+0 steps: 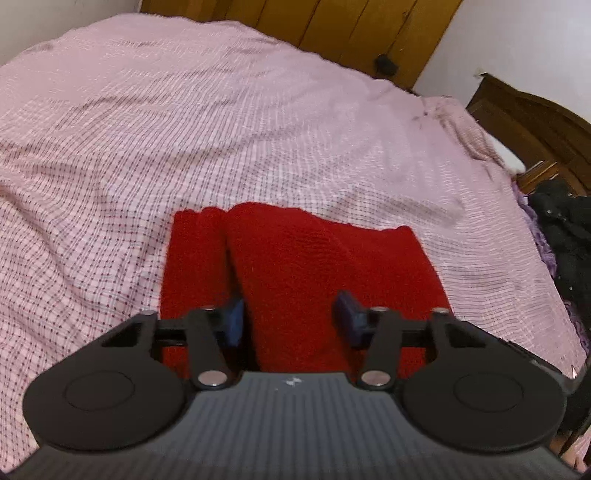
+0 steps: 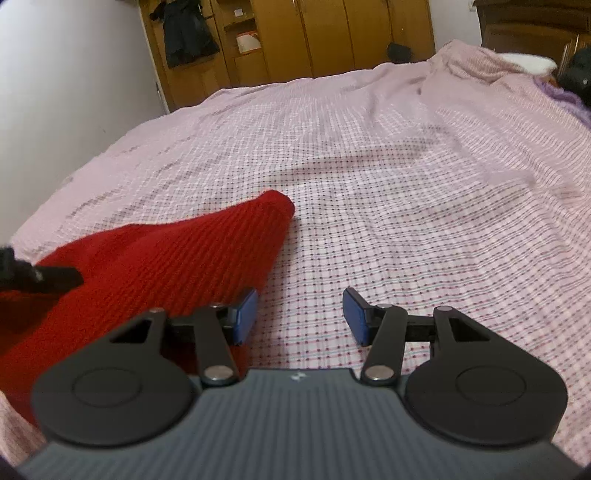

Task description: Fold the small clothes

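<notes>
A red knitted garment [image 1: 295, 266] lies folded on the pink checked bedspread [image 1: 184, 129]. My left gripper [image 1: 291, 317] is open, its blue pads straddling the near part of the garment's upper folded layer. In the right wrist view the garment [image 2: 166, 258] lies at the left with a rounded corner pointing up and right. My right gripper [image 2: 300, 317] is open over bare bedspread [image 2: 369, 184], its left pad next to the garment's right edge. The tip of the left gripper [image 2: 40, 278] shows at the far left above the garment.
A wooden wardrobe [image 2: 295, 37] stands beyond the bed's far edge, with dark clothes [image 2: 184, 33] hanging at its left. A dark wooden headboard [image 1: 535, 122] and dark and purple clothes [image 1: 565, 240] lie at the bed's right side. A white wall [image 2: 66, 92] is left.
</notes>
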Demonstrator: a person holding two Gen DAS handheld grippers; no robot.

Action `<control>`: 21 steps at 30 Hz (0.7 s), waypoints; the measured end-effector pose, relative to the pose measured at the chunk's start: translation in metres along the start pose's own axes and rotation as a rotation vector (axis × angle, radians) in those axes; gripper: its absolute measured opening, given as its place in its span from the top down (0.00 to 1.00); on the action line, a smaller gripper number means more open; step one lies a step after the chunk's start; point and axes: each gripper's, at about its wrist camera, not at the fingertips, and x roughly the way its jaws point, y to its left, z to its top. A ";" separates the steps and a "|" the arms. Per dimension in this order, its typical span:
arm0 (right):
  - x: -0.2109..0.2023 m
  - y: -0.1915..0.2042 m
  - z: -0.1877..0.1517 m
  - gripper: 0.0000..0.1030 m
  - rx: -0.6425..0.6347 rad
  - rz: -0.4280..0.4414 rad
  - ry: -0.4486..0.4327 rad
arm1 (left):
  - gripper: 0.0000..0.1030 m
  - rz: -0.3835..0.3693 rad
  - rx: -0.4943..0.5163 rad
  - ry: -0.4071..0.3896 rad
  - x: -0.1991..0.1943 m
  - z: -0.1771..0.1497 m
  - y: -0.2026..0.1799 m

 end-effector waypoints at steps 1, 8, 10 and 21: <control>0.000 -0.002 -0.001 0.48 0.013 0.020 0.000 | 0.64 -0.004 0.010 -0.015 -0.002 -0.001 -0.001; -0.015 0.027 0.003 0.58 -0.080 0.123 -0.052 | 0.78 -0.017 0.017 -0.134 -0.050 0.000 0.007; -0.018 0.042 0.003 0.58 -0.124 0.134 -0.069 | 0.78 0.009 -0.009 -0.139 -0.056 -0.002 0.019; -0.012 0.061 0.004 0.59 -0.202 0.057 -0.031 | 0.61 0.135 -0.014 -0.058 -0.031 -0.019 0.050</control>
